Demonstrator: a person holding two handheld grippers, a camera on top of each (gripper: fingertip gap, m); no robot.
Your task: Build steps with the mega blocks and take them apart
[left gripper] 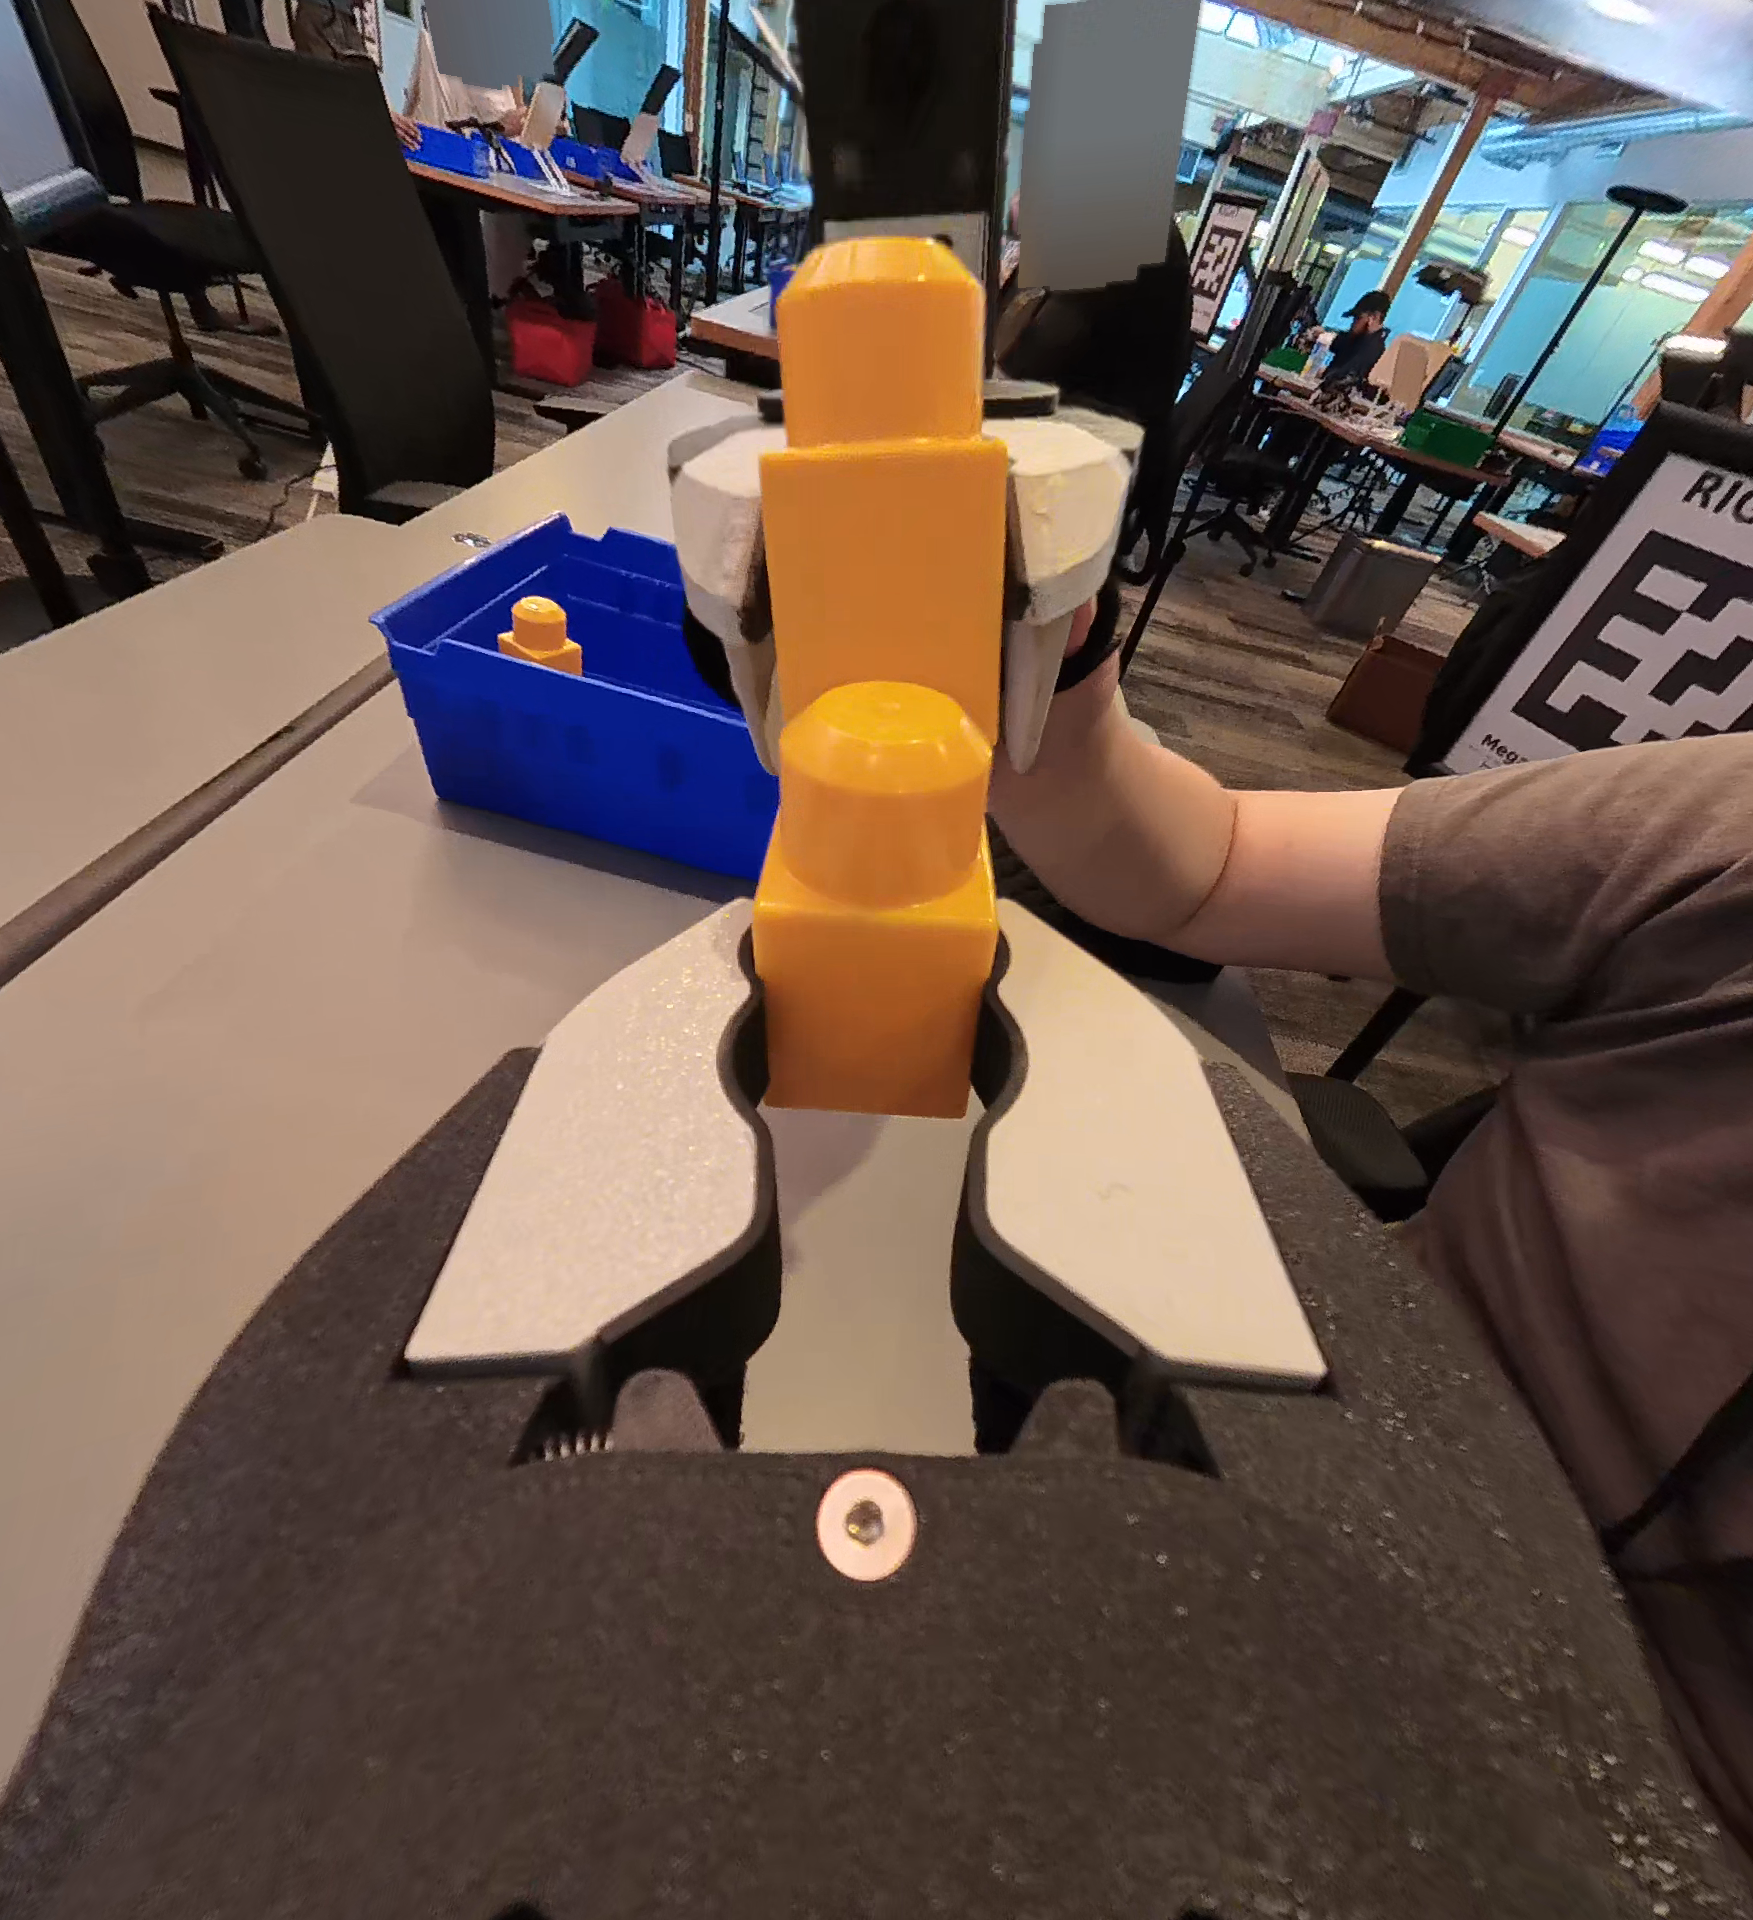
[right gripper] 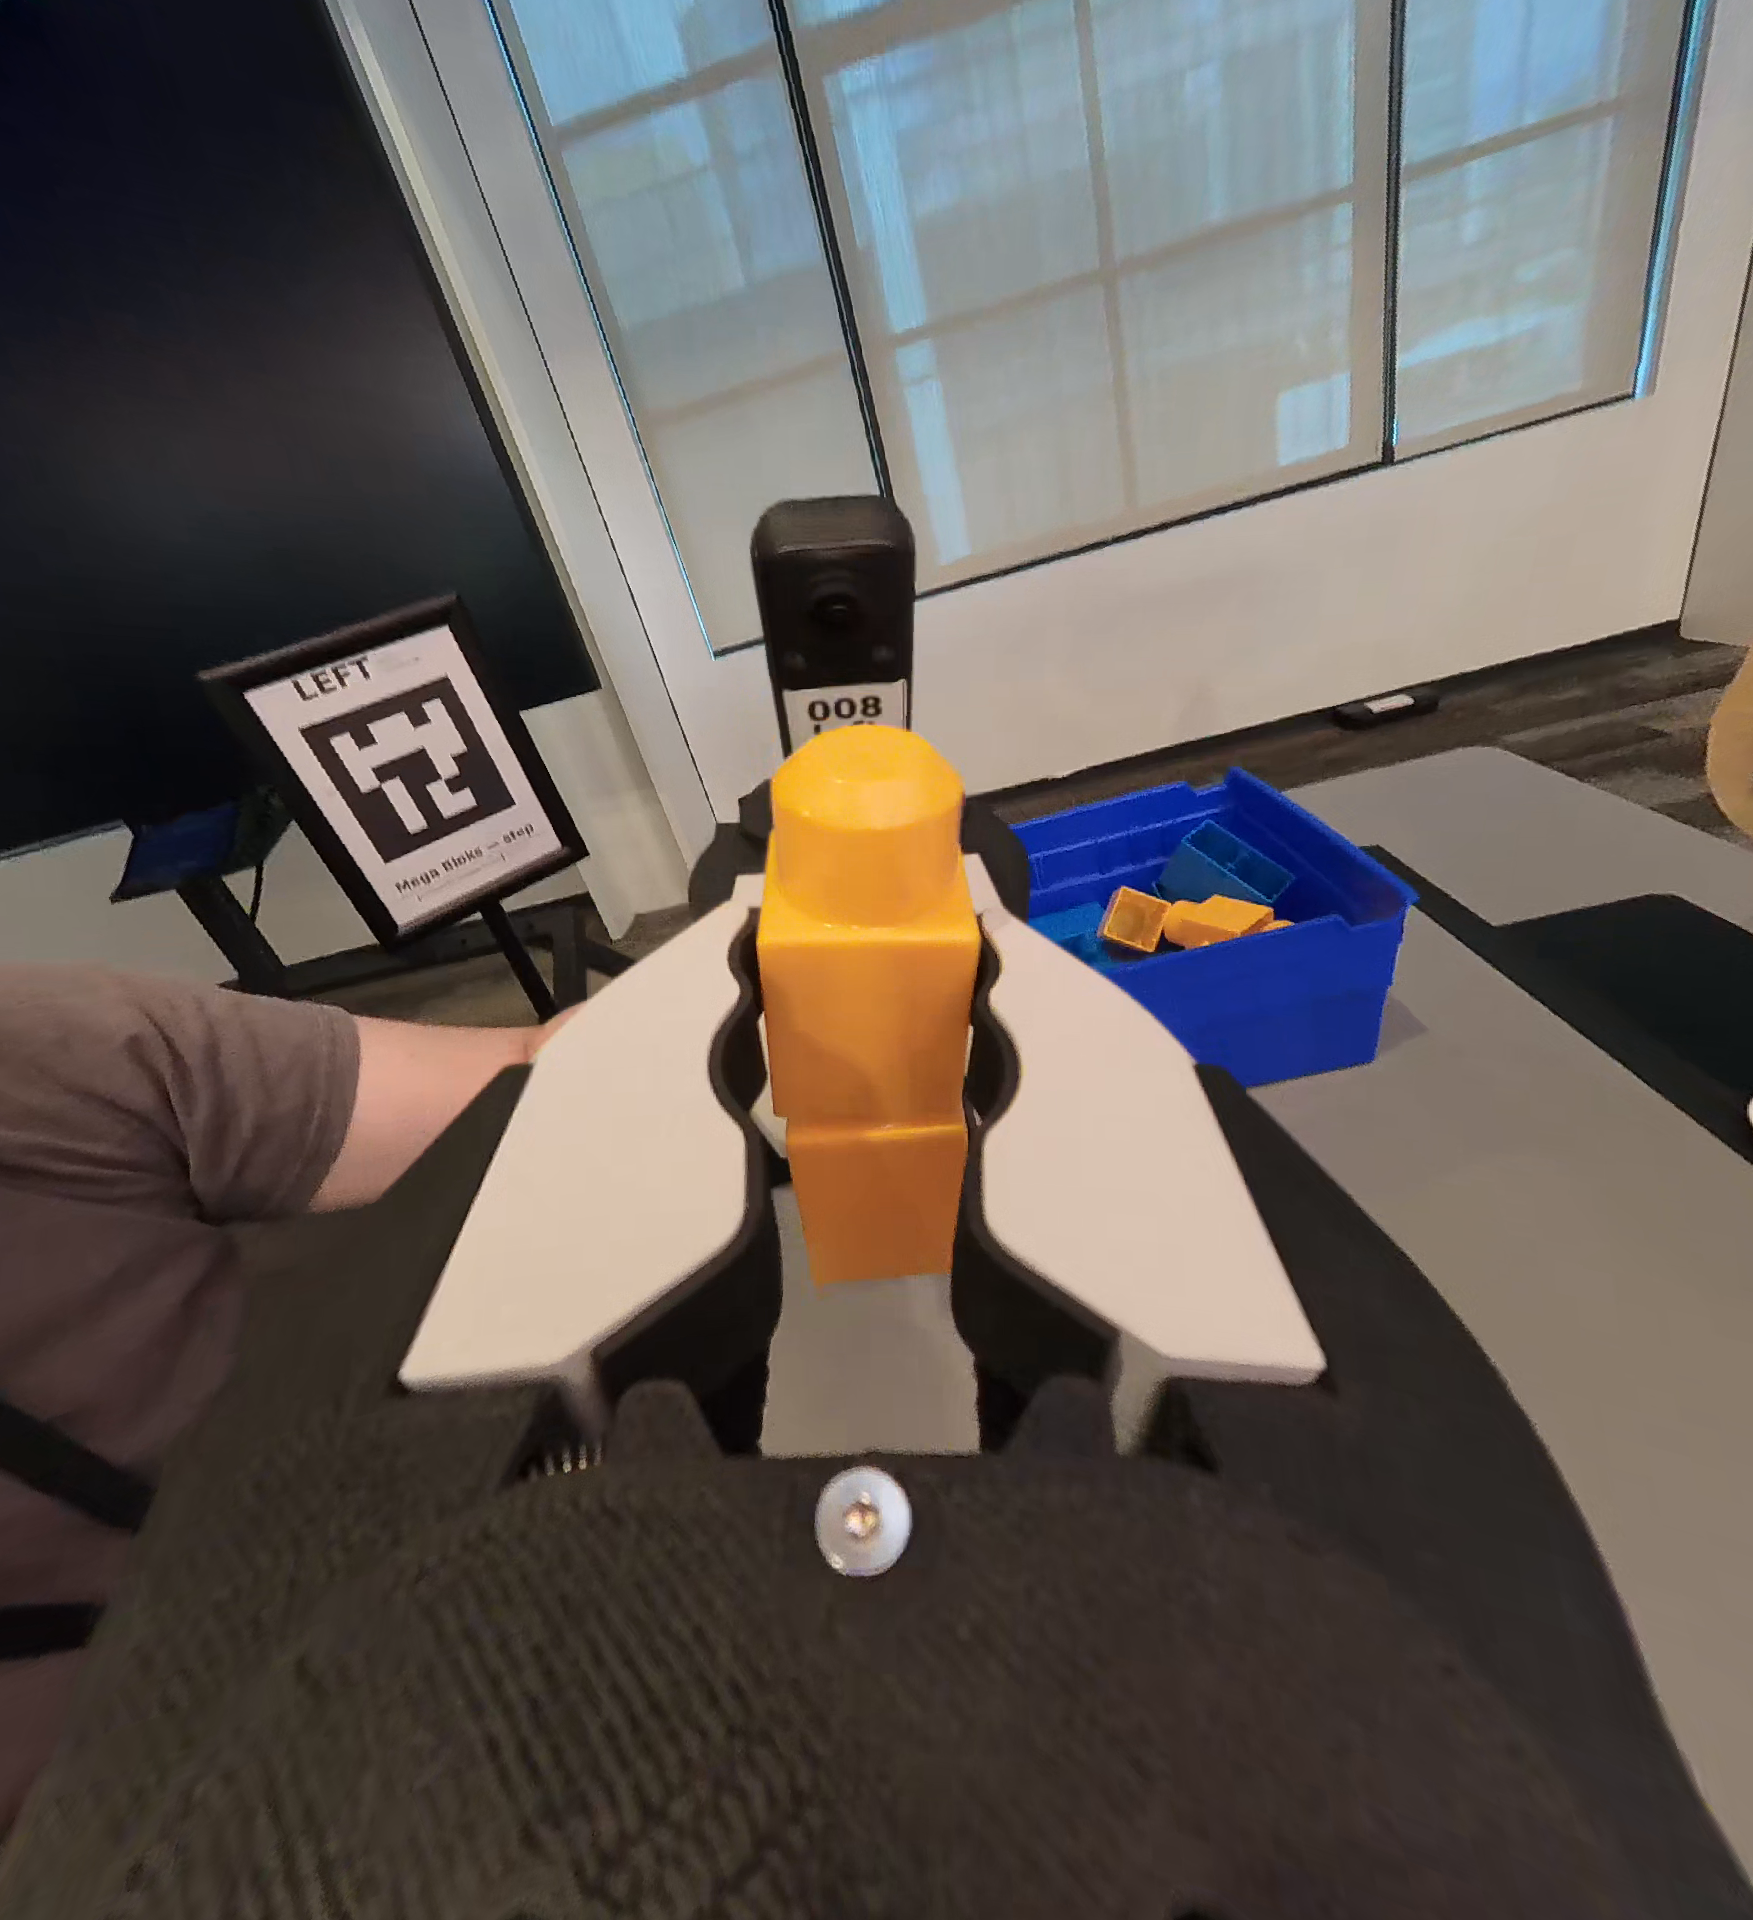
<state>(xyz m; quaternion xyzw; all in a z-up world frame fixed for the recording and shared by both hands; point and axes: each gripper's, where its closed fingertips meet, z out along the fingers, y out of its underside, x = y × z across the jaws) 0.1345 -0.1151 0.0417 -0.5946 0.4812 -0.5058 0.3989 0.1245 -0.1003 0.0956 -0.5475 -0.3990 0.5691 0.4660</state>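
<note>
Grey table stretches wide and bare on the left, with its near edge running under the person's arm on the right and office chairs and desks beyond. Left gripper is clamped on the lower orange block, fingers pinching its sides, stud up. Right behind it the right gripper comes in from the far side, squeezing the upper block, which stands a step higher. From the right wrist view, right gripper grips that upper block and the lower one shows below it between the fingers; whether the two blocks are joined or merely touching is hard to tell. Blue bin sits well off to the side on the table, one orange block inside. In the right view the bin holds a jumble of orange and blue blocks, partly hidden by its wall. A framed marker sign stands beyond the table edge, and the sign on the other side is cut off by the frame.
</note>
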